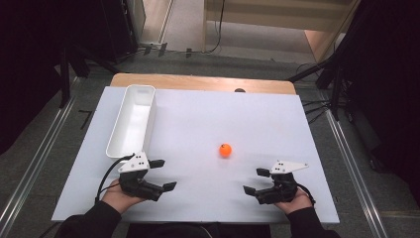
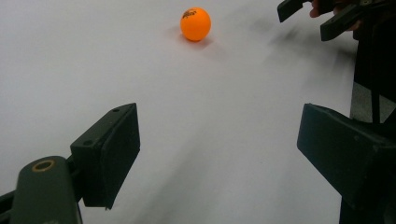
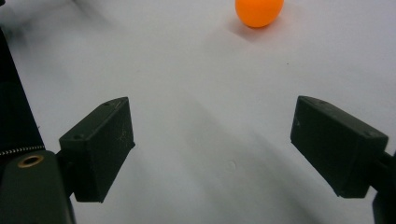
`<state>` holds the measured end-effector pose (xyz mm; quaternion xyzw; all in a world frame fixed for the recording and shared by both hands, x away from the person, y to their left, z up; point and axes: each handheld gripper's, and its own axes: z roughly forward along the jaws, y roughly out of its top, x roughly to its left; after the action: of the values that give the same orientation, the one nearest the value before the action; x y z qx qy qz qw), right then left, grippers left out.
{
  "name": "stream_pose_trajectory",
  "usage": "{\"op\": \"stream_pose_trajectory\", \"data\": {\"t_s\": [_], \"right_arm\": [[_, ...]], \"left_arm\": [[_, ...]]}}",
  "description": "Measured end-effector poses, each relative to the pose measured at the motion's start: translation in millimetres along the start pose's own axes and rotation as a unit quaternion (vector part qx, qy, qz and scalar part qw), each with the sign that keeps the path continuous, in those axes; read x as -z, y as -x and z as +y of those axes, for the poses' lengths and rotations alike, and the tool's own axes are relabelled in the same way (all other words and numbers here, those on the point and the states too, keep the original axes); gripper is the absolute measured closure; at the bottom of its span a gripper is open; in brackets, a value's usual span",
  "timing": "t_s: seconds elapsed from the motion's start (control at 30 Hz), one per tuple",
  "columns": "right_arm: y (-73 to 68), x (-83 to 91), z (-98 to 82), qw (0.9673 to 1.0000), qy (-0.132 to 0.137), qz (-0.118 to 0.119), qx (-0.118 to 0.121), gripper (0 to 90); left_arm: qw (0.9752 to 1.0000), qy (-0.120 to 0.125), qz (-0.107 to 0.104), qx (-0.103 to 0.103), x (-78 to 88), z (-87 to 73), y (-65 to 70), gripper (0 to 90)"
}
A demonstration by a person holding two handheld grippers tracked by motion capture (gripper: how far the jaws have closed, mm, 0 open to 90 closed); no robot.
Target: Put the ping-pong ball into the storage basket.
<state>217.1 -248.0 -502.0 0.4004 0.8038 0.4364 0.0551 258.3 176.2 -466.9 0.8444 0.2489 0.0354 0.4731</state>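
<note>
Both grippers, left gripper (image 1: 162,174) and right gripper (image 1: 256,181), gape wide, empty, near the orange ball (image 1: 225,149); high view adds a white bin (image 1: 132,120) beyond it.

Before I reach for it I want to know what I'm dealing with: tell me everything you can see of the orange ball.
The orange ball is small, round and smooth, with a matte plastic look like a table-tennis ball and a small dark printed mark near its top. It rests alone on the white table, casting a soft shadow, right of the white bin and ahead of both hands. Nothing touches it but the table.
</note>
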Motion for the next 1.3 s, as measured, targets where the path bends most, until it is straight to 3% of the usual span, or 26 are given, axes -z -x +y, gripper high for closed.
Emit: {"op": "stream_pose_trajectory", "data": {"t_s": [0.1, 0.23, 0.6, 0.73, 1.13, 1.3], "right_arm": [[0.0, -0.4, -0.2, 1.0000, -0.002, -0.001, -0.001, 11.9], [-0.1, -0.4, -0.5, 1.0000, -0.004, -0.001, -0.002, 11.8], [0.8, 0.7, -0.3, 0.9999, -0.004, -0.012, -0.003, 11.9], [0.0, -0.2, 0.2, 0.9999, -0.006, -0.009, -0.006, 11.9], [0.6, 0.4, 0.6, 0.9999, -0.009, -0.013, -0.004, 11.9], [0.7, -0.1, 0.4, 0.9998, -0.010, -0.014, -0.004, 11.9]], "left_arm": [[1.0000, 0.003, 0.006, -0.005, -2.7, 3.1, 0.8, 14.3], [0.9999, 0.007, 0.008, 0.006, -6.0, 5.6, -0.6, 14.3], [0.9998, 0.009, 0.018, -0.003, -11.8, 13.4, -1.6, 14.3], [0.9998, 0.003, 0.016, 0.010, -15.1, 16.4, -1.5, 14.4], [0.9998, 0.006, 0.020, 0.007, -24.7, 24.0, -4.6, 14.3], [0.9995, 0.011, 0.026, 0.017, -27.1, 28.2, -5.8, 13.7]]}}
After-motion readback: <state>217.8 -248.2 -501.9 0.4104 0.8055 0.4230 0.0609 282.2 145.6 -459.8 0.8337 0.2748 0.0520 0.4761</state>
